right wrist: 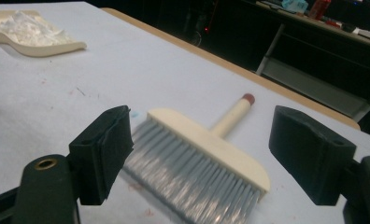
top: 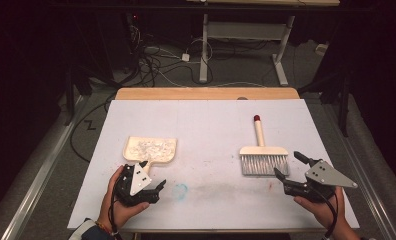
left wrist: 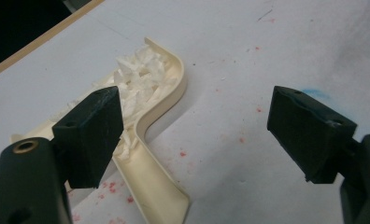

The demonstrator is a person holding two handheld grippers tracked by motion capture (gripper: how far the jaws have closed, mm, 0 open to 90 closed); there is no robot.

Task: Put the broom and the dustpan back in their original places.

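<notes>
A cream dustpan holding white paper shreds lies left of centre on the white sheet. My left gripper stands open just below it. In the left gripper view the dustpan runs its handle down beside the left jaw of the left gripper, untouched, with paper shreds inside. A cream hand brush with grey bristles and a red-tipped handle lies at the right. My right gripper is open beside its bristles. In the right gripper view the brush lies between the wide jaws of the right gripper.
A white sheet covers the wooden table. A faint blue mark and red specks stain the sheet near the front. Behind the table are floor cables and a white desk frame. The dustpan shows far left.
</notes>
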